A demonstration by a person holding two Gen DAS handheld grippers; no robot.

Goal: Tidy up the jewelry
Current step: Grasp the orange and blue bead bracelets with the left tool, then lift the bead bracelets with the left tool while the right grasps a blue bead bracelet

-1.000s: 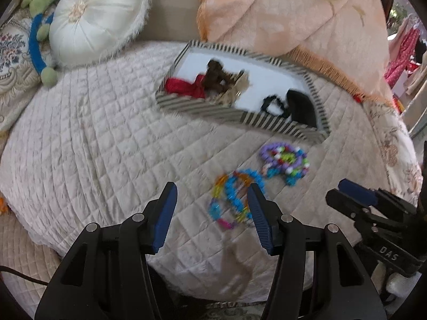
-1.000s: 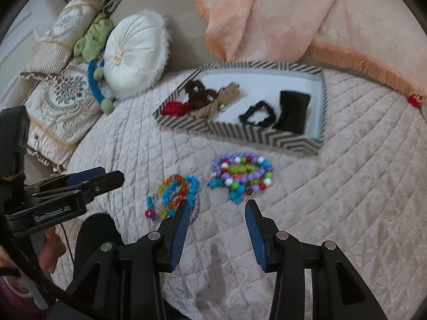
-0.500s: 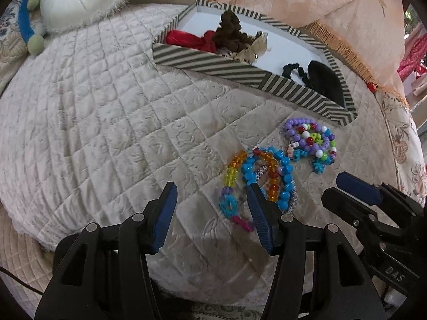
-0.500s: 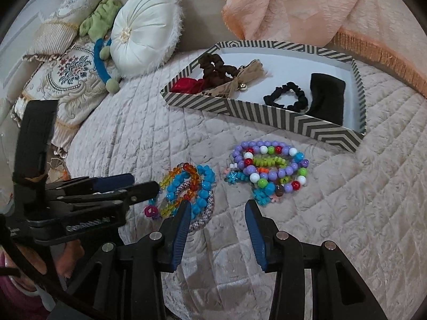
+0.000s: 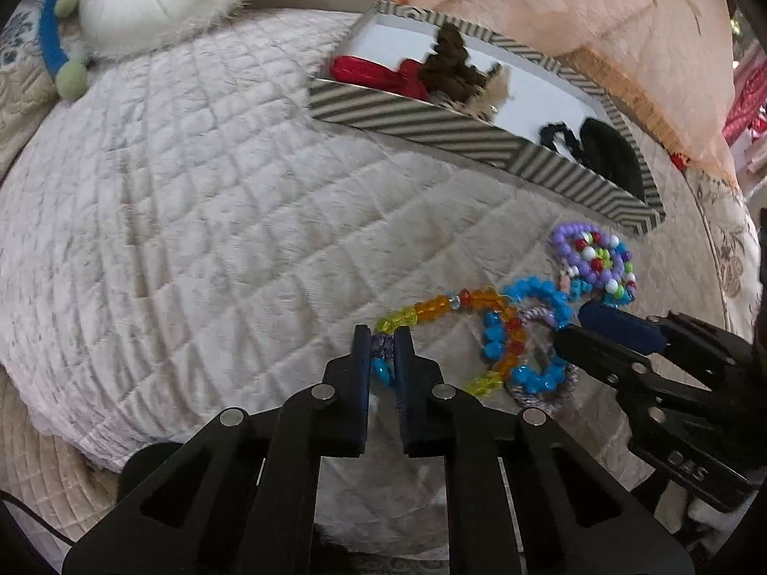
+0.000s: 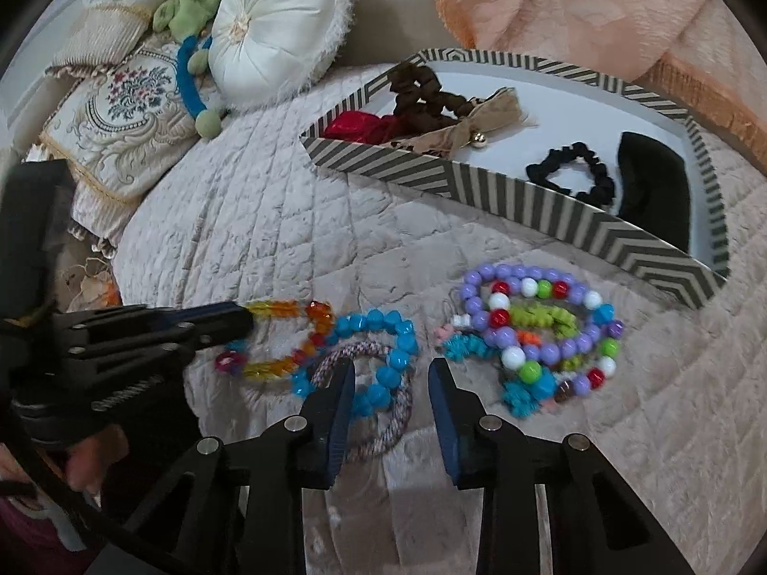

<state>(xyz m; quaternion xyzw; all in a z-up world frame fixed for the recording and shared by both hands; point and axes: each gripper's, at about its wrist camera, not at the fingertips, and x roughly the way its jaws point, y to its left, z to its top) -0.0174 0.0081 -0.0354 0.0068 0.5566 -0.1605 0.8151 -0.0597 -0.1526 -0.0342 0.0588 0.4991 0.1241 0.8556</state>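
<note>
Gripping: the left gripper (image 5: 382,350) had its two fingers pressed together on one end of the amber bead bracelet (image 5: 434,309), with a turquoise bead showing in the narrow slit between the pads.
Left gripper seen from the right wrist: its tip (image 6: 230,323) met the yellow end of the amber bead bracelet (image 6: 287,335) on the quilted cover (image 6: 268,239).
Right gripper: the right gripper (image 6: 390,376) hovered with fingers spread, holding nothing, above the turquoise bead bracelet (image 6: 383,354) and the braided cord ring (image 6: 383,412).
Right gripper from the left wrist: its fingers (image 5: 618,330) were low over the near-right part of the quilted cover (image 5: 191,220), beside the turquoise bead bracelet (image 5: 532,373).
Second cluster: the purple bead bracelet pile (image 6: 537,330) lay on the cover just beside the striped tray's near wall, apart from both grippers.
Same cluster, left view: the purple bead bracelet pile (image 5: 594,258) sat beside the tray's near-right corner.
Tray: the striped tray (image 6: 479,182) stood toward the far edge of the cover.
Tray contents: a red scrunchie (image 6: 354,127), brown scrunchie (image 6: 422,96) and tan bow (image 6: 474,124) at its left end; a black scrunchie (image 6: 575,172) and black pouch (image 6: 652,187) at its right end.
Beyond the cover: a round white cushion (image 6: 273,28) and a peach blanket (image 6: 599,9).
</note>
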